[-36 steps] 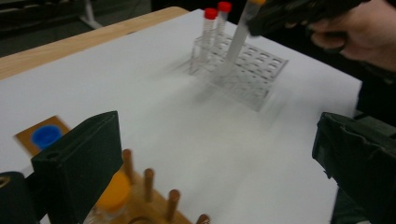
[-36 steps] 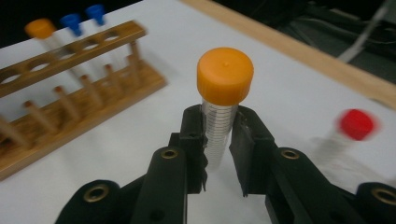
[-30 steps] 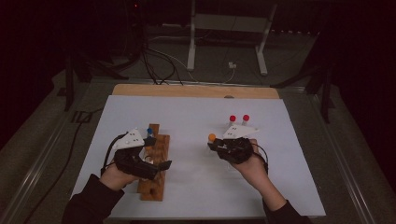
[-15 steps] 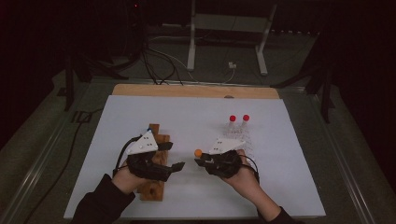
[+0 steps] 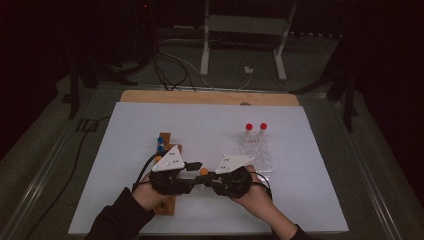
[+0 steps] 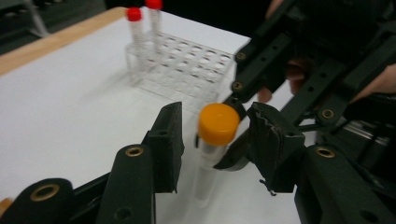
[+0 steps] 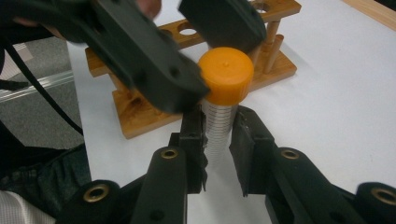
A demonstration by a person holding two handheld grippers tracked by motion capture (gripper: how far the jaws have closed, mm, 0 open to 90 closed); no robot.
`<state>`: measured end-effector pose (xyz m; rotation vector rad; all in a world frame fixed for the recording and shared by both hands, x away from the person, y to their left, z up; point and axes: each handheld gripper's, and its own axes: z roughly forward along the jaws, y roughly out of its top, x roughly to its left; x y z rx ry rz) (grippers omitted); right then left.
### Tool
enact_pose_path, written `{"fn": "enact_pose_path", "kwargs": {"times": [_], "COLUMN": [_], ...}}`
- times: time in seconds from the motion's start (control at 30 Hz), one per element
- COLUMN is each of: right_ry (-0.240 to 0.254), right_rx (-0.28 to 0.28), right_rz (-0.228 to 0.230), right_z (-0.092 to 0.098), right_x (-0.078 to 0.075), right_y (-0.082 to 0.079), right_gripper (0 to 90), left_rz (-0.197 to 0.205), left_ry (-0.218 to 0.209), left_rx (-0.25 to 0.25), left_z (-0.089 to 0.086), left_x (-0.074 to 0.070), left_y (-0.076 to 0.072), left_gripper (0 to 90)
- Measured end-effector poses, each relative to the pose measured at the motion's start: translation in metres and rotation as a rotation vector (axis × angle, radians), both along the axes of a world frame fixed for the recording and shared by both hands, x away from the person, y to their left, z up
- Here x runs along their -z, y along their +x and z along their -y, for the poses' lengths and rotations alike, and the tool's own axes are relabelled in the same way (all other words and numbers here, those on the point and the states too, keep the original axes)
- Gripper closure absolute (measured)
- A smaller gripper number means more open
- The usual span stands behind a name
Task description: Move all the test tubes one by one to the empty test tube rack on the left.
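A clear tube with an orange cap (image 5: pixel 204 171) is held upright just above the white mat. My right gripper (image 7: pixel 217 149) is shut on the tube's graduated body (image 7: pixel 218 128), below the cap. My left gripper (image 6: pixel 215 140) faces it from the other side, with the orange cap (image 6: pixel 218 123) between its jaws. Those jaws have just been closing, and a narrow gap still shows on each side of the cap. In the high view the left gripper (image 5: pixel 198 170) and the right gripper (image 5: pixel 207 179) meet tip to tip at the mat's front middle.
A wooden tube rack (image 5: pixel 167 202) lies under my left hand, with blue-capped tubes (image 5: pixel 160 146) at its far end. A clear plastic rack (image 5: pixel 260 157) behind my right hand holds two red-capped tubes (image 5: pixel 255 127). The white mat (image 5: pixel 210 120) covers the table.
Both hands moved toward each other. The right gripper carried the orange-capped tube left and nearer the front, and the left gripper swung right from the wooden rack and narrowed its jaws around the cap.
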<state>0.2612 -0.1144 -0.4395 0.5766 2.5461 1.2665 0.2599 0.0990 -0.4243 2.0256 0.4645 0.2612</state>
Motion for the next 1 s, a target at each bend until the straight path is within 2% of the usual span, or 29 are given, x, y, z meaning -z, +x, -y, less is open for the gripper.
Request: {"fn": "enact_pose_path", "kwargs": {"times": [0.13, 0.2, 0.33, 0.47, 0.73, 0.9, 1.0], "right_ry": [-0.003, -0.001, 0.017, 0.012, 0.092, 0.115, 0.125], "right_rx": [-0.005, -0.004, -0.008, 0.001, 0.076, 0.129, 0.155], "right_rz": [-0.004, -0.004, -0.011, 0.0, 0.034, 0.046, 0.045], "right_z": [-0.002, -0.003, -0.002, -0.001, 0.013, 0.017, 0.019], "right_x": [0.0, 0.001, 0.0, -0.002, -0.013, -0.017, -0.018], "right_y": [-0.002, -0.002, -0.001, -0.002, 0.002, 0.004, 0.006], "right_gripper": [75.1, 75.1, 73.8, 55.3, 40.0, 16.6, 7.2], "left_rz": [0.0, 0.015, 0.012, 0.032, 0.067, 0.081, 0.096], "left_ry": [-0.001, 0.007, -0.002, -0.008, -0.026, -0.036, -0.043], "left_rx": [0.009, 0.008, 0.006, -0.018, -0.094, -0.138, -0.163], "left_z": [0.001, 0.001, -0.001, -0.008, -0.031, -0.046, -0.055], "left_x": [0.002, 0.001, -0.001, -0.007, -0.024, -0.033, -0.04], "left_y": [0.001, 0.0, 0.001, 0.001, 0.001, 0.001, -0.001], "left_gripper": [69.8, 70.9, 71.7, 71.9, 72.0, 72.0, 72.0]}}
